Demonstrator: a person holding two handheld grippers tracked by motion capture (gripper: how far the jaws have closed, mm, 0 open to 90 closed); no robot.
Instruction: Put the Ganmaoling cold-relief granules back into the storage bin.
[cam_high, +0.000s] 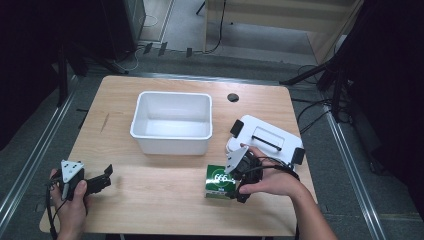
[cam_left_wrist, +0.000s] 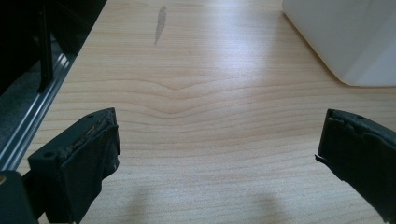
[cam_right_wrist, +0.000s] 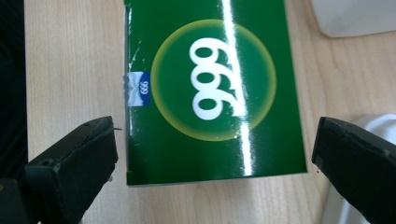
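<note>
The right tool (cam_right_wrist: 212, 158) stands with its black jaws spread wide to either side of a glossy green box (cam_right_wrist: 210, 88) printed with white digits in a yellow-ringed circle, lying flat on the pale wooden surface (cam_right_wrist: 70, 70).

Two handheld grippers, left gripper (cam_high: 106, 173) and right gripper (cam_high: 231, 184), both chunky black plastic. Grey three-cornered plate on top of each, thin black cables trailing off. Blunt black jaws with scuffed, fraying pads (well used). Bare forearms, no sleeves.
</note>
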